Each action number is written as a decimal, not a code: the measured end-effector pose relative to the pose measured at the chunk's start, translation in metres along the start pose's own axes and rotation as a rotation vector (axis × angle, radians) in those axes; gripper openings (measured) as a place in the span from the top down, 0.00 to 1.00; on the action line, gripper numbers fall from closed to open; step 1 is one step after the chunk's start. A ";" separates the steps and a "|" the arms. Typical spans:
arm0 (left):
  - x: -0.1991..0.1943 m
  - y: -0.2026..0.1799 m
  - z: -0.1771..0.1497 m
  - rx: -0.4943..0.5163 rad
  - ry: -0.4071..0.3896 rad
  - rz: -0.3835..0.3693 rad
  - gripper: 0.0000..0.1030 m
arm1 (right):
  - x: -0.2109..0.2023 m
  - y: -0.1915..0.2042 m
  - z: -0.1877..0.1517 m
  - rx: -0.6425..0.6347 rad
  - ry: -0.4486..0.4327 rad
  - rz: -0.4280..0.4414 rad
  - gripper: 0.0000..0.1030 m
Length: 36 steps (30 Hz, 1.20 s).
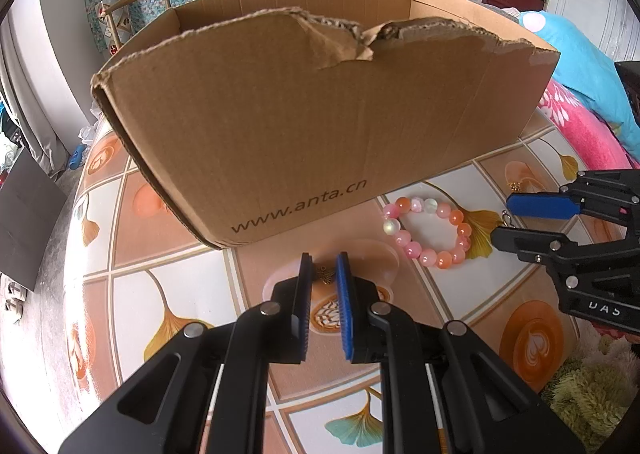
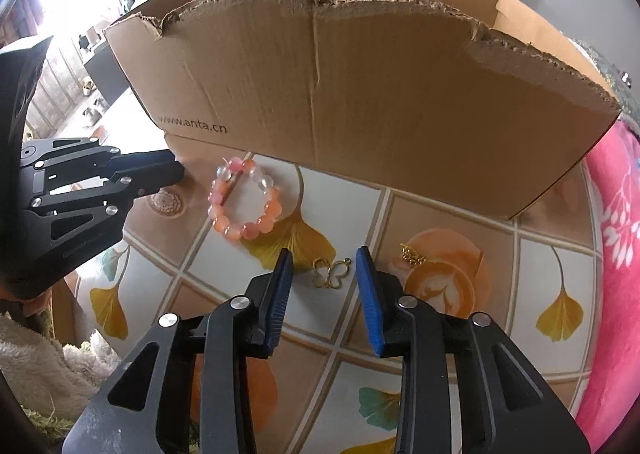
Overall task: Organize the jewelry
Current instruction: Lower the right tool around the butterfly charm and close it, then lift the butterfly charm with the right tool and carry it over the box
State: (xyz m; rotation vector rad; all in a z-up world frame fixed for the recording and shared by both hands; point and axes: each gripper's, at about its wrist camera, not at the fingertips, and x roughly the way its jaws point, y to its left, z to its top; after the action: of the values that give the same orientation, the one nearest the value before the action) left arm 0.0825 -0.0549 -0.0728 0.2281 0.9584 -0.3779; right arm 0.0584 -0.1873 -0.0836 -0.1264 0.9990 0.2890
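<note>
A pink and orange bead bracelet [image 1: 445, 260] [image 2: 250, 232] lies on the patterned table, in front of an open cardboard box [image 1: 300, 125] [image 2: 380, 101] with a torn top edge. My left gripper [image 1: 324, 274] [image 2: 178, 173] is shut on a small bronze charm [image 1: 323, 273] just above the tabletop, left of the bracelet. My right gripper [image 2: 325, 268] [image 1: 502, 219] stands open, one finger on each side of a gold butterfly pendant [image 2: 331, 274] that lies flat on the table, with the pads clear of it. A second small gold charm [image 2: 412, 254] [image 1: 515, 185] lies just to the right.
The box fills the far half of the table [image 2: 452, 238] and blocks what is inside it. A pink floral blanket [image 2: 616, 238] lies along the right edge. A fluffy white and green cloth [image 2: 44, 370] sits at the near left. A chair [image 1: 132, 9] stands behind the box.
</note>
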 end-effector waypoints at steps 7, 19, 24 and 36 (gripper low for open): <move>0.000 0.000 0.000 0.001 0.001 -0.002 0.89 | 0.002 -0.004 -0.001 0.026 -0.009 -0.007 0.82; 0.000 0.000 0.000 0.002 0.000 -0.002 0.89 | 0.002 -0.017 0.001 0.053 -0.020 0.015 0.86; 0.001 0.000 0.000 0.004 -0.002 -0.006 0.89 | -0.002 -0.019 -0.002 0.053 -0.027 0.014 0.86; -0.008 0.003 -0.004 0.003 -0.006 -0.013 0.89 | -0.032 -0.018 0.000 0.044 -0.064 0.008 0.86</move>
State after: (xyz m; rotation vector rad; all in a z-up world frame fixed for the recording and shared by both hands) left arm 0.0764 -0.0487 -0.0685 0.2230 0.9536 -0.3917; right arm 0.0472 -0.2099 -0.0574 -0.0727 0.9424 0.2761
